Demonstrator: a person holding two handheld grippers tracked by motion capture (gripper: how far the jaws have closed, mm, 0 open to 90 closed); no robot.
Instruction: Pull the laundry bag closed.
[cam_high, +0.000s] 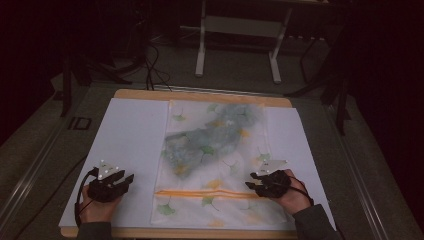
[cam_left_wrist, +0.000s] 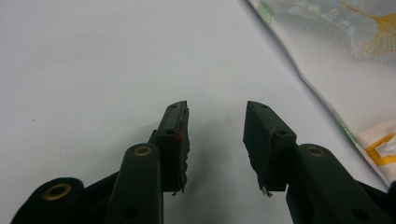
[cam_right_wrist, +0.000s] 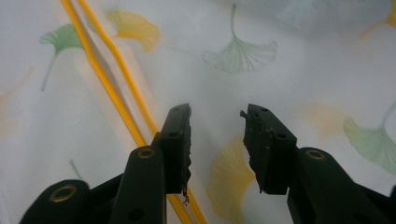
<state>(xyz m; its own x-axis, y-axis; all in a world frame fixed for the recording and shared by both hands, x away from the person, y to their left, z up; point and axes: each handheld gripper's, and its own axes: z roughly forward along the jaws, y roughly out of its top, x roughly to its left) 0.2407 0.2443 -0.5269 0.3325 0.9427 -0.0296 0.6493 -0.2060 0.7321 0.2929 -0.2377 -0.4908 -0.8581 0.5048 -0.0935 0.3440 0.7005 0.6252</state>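
Thin printed cloth lying on matt white paper over a wooden table

My left gripper (cam_left_wrist: 216, 140) is showing matt black plastic jaws with brass-coloured rivets, their pads looking rough and chipped at the edges, over the smooth, dull white paper sheet (cam_left_wrist: 93, 60). My right gripper (cam_right_wrist: 217, 144), of the same matt plastic, is hovering over the ginkgo-leaf cloth (cam_right_wrist: 280, 79), which is looking thin, soft and faintly translucent, with orange woven stripes (cam_right_wrist: 116, 102). The table edge (cam_high: 200, 95) is showing pale bare wood.
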